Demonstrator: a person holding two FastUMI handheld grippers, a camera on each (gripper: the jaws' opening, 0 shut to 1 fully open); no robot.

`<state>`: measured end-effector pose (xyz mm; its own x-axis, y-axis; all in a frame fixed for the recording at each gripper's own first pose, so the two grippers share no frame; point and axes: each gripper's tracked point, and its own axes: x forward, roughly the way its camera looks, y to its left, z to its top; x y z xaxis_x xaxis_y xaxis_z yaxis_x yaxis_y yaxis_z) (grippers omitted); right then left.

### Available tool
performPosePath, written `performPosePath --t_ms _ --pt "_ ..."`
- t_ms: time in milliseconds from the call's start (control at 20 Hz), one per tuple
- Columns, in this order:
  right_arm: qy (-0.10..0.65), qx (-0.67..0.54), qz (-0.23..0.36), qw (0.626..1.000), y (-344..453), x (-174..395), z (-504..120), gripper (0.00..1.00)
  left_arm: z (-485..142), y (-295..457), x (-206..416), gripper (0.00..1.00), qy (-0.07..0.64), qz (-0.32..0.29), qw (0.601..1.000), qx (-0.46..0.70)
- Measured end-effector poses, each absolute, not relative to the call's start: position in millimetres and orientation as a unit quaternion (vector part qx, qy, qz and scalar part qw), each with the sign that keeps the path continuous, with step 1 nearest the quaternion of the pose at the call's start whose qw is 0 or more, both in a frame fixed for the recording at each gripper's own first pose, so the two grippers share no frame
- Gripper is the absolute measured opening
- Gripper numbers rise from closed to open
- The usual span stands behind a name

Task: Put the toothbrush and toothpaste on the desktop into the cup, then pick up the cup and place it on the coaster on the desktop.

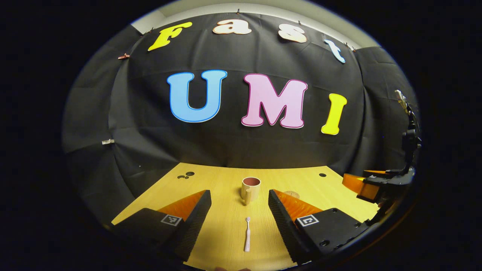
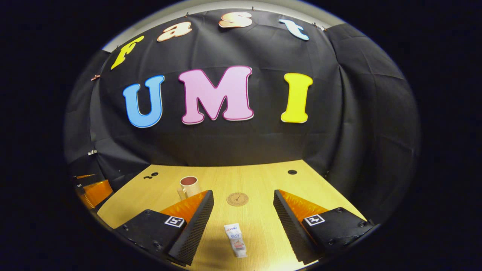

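In the left gripper view a white toothbrush (image 1: 247, 235) lies flat on the wooden desktop (image 1: 226, 184), between the spread fingers of my open left gripper (image 1: 240, 197). A beige cup (image 1: 250, 189) with a handle stands upright beyond it. In the right gripper view a small white toothpaste tube (image 2: 235, 239) lies between the fingers of my open right gripper (image 2: 243, 197). The round wooden coaster (image 2: 237, 199) sits just beyond the tube, and the cup (image 2: 189, 186) stands to its left. Neither gripper touches anything.
The right gripper (image 1: 376, 186) appears at the far right of the left gripper view. The left gripper (image 2: 92, 192) is at the left edge of the right gripper view. Round cable holes (image 2: 292, 172) mark the desktop near the back wall.
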<state>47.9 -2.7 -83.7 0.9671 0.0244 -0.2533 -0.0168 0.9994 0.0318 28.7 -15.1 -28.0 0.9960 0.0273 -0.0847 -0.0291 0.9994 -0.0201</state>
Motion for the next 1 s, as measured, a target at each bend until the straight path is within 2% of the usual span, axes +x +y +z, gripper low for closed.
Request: performPosePath --t_ms 550,1000 --pt "0.281 0.004 0.058 0.958 8.6 72.3 -175.8 0.98 -60.7 -3.4 35.0 0.95 0.083 0.087 0.992 -0.032" --pt "0.402 -0.002 0.095 0.911 19.7 70.6 -264.3 0.99 -99.0 2.1 31.4 0.95 0.145 0.15 0.978 -0.03"
